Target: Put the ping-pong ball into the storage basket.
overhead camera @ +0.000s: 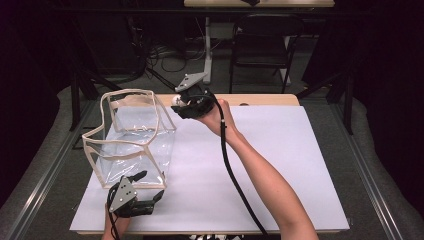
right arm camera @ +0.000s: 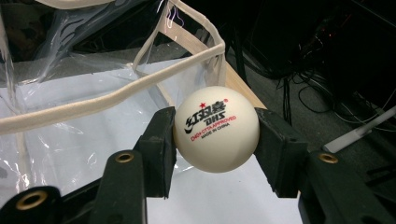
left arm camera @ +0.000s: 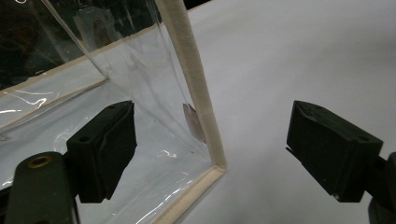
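Note:
A clear plastic bag (overhead camera: 132, 142) with cream fabric trim stands open on the white table sheet at the left. My right gripper (overhead camera: 178, 102) is held up beside the bag's far right rim, shut on a white ping-pong ball (right arm camera: 215, 128) with red and black print. The ball (overhead camera: 175, 99) hangs just outside the bag's rim (right arm camera: 116, 95). My left gripper (overhead camera: 151, 186) is open at the bag's near right corner; its jaws straddle the trimmed corner edge (left arm camera: 196, 93), with one jaw seen through the bag's clear wall.
The white sheet (overhead camera: 280, 165) covers most of the table. A wooden strip (overhead camera: 260, 99) runs along the far edge. A dark chair (overhead camera: 262, 45), a white table leg and cables stand on the floor beyond. The right gripper's black cable (overhead camera: 235, 175) trails along the forearm.

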`<state>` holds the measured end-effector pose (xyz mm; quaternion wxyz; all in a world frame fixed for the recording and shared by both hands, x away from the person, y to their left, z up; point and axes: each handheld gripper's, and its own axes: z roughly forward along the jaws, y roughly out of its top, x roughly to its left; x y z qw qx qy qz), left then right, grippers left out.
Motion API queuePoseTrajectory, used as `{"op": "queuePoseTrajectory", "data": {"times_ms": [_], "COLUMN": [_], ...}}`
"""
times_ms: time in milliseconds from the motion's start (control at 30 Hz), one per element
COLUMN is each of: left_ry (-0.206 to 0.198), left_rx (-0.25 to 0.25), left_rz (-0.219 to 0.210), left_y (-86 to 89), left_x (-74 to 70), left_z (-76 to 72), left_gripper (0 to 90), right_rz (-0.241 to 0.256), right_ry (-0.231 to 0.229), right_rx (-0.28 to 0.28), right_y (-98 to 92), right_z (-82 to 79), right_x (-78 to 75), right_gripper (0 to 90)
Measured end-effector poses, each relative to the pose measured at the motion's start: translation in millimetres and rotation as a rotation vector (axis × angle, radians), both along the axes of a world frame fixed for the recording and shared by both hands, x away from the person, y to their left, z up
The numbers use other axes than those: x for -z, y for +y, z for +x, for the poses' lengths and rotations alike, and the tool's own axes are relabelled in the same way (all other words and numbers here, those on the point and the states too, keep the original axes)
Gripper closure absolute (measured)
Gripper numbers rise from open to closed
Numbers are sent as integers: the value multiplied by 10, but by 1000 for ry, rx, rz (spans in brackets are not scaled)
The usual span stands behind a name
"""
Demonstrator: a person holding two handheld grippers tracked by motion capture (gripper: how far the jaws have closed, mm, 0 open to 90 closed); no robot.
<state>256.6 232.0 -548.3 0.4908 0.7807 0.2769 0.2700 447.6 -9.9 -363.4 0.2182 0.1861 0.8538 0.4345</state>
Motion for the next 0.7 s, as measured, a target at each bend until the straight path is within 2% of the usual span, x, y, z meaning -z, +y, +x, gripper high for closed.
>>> {"op": "queuePoseTrajectory", "data": {"times_ms": [700], "left_ry": [0], "left_rx": [-2], "left_rz": [0], "left_y": [5], "left_x": [-1], "left_z": [1], "left_gripper": [161], "right_rz": [5], "right_ry": [-5], "right_rx": [-29], "right_y": [149], "right_z": [-52], "right_x": [-82], "right_gripper": [510]}}
